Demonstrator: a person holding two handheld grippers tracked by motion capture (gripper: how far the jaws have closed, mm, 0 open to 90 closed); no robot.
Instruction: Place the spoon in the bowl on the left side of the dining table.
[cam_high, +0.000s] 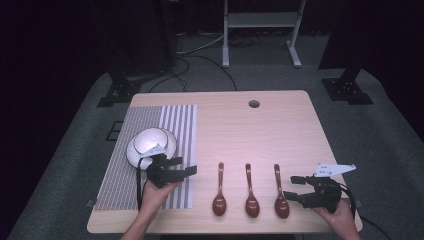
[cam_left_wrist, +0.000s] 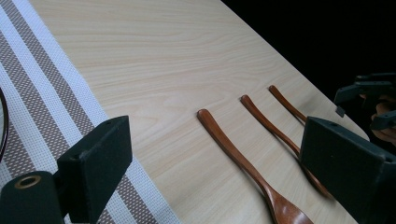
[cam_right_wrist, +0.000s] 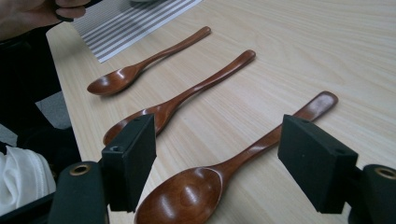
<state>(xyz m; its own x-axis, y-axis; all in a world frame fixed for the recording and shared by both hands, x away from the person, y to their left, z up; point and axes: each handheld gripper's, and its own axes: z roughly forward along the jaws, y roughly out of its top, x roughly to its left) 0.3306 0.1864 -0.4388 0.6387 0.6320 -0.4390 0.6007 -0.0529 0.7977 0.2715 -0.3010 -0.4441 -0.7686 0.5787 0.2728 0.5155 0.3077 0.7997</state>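
Note:
Three dark wooden spoons lie side by side on the light wooden table (cam_high: 280, 130), bowls toward the person: a left spoon (cam_high: 219, 192), a middle spoon (cam_high: 250, 195) and a right spoon (cam_high: 280, 194). My right gripper (cam_high: 292, 187) hovers just right of the right spoon, open; in the right gripper view that spoon (cam_right_wrist: 187, 191) lies below the spread jaws, untouched. My left gripper (cam_high: 192, 171) is open over the striped placemat's (cam_high: 150, 120) right edge, pointing at the spoons. In the left gripper view the nearest spoon (cam_left_wrist: 233, 154) lies ahead, nothing between the jaws.
A white bowl on a white plate (cam_high: 150, 142) sits on the placemat just behind the left hand. A round cable hole (cam_high: 254, 104) is near the table's far edge. Dark stands and a white frame (cam_high: 260, 20) are on the floor beyond.

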